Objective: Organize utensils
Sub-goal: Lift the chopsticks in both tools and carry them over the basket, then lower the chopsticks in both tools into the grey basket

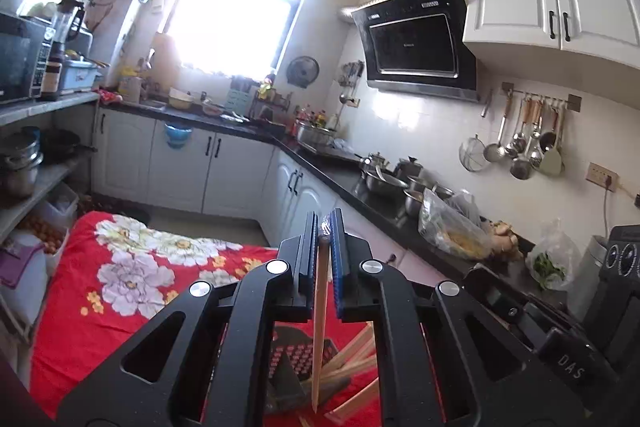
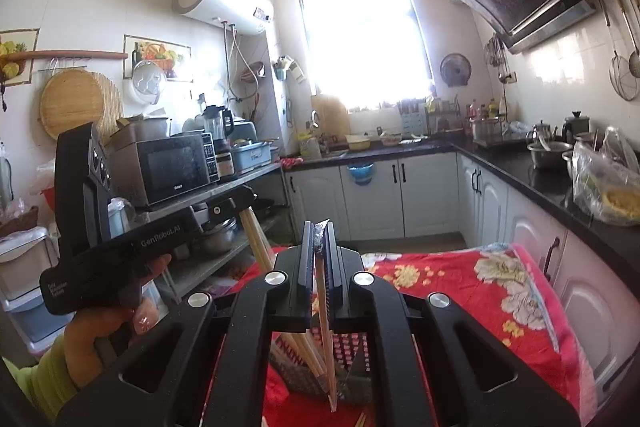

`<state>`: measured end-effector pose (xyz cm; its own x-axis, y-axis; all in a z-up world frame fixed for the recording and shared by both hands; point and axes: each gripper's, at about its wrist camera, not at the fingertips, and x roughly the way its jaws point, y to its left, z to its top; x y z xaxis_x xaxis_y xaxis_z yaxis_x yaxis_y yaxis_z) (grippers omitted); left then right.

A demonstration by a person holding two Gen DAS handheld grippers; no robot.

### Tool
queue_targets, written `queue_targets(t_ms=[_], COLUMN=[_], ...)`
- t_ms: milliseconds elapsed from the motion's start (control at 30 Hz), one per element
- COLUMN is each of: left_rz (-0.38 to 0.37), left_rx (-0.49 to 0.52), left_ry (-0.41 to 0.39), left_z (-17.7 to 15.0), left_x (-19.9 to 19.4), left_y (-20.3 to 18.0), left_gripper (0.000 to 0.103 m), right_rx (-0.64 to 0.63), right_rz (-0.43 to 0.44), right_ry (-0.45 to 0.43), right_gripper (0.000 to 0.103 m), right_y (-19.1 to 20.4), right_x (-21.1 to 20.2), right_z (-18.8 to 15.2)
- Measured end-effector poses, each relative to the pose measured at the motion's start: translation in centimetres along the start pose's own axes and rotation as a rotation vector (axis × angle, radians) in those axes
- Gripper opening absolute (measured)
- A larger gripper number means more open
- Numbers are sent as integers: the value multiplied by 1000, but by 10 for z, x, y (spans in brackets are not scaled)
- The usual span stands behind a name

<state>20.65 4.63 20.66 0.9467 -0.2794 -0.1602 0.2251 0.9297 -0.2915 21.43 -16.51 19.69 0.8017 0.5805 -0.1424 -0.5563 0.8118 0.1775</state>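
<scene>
Above the red floral cloth [image 1: 120,287] in a kitchen, both grippers [image 1: 323,227] [image 2: 320,233] pinch hanging chopsticks [image 1: 319,327] [image 2: 326,327].

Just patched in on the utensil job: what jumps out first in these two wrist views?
Each gripper is shut on a chopstick hanging down: left gripper, right gripper. Below them, a dark perforated holder of chopsticks sits on the red floral cloth. A blown-out window glares behind.

You've got a table covered in a red floral cloth [image 1: 120,267], sitting between the white cabinets and the metal shelf. On it, near your edge, there's a dark perforated holder [image 1: 292,363] lying tipped over, with wooden chopsticks [image 1: 352,359] spilling out and a few loose beside it.
</scene>
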Motion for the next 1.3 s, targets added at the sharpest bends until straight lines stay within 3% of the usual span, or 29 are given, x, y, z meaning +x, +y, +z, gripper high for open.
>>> queue_targets(t_ms=[467,700,1300], left_rz=[93,104,98], left_rx=[24,15,28], left_ry=[-27,4,51], left_z=[-5,-21,-63], left_x=[30,49,72], left_y=[3,9,18], left_gripper=[3,3,4], right_rx=[23,-5,-23], right_rz=[-63,-116,-155], right_ry=[-32,-26,-2], right_gripper=[5,5,5], right_y=[-25,-32,-51], right_x=[33,51,82], right_z=[12,2,-37])
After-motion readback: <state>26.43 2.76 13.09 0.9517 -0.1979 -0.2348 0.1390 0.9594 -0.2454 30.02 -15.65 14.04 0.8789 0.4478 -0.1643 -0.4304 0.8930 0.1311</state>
